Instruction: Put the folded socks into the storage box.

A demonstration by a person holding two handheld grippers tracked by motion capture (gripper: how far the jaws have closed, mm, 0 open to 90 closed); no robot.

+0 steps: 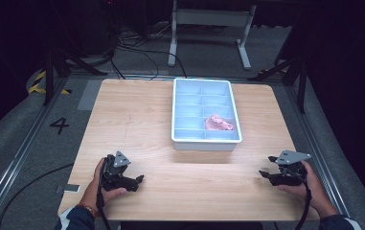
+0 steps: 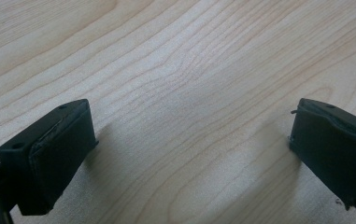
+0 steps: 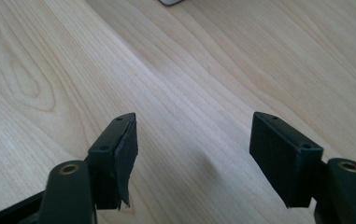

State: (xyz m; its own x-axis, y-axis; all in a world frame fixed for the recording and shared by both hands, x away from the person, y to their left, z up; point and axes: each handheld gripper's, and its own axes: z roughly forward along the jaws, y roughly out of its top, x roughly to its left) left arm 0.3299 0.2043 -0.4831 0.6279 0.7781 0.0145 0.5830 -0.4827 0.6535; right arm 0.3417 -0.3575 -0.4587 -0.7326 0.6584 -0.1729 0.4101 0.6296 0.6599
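From above, the left gripper and right gripper rest low at the counter's near corners, well apart from the pale blue divided tray, where a pink crumpled thing lies in a near right compartment. Each gripper view adds the close detail: jaws spread wide, empty, over bare wood grain.
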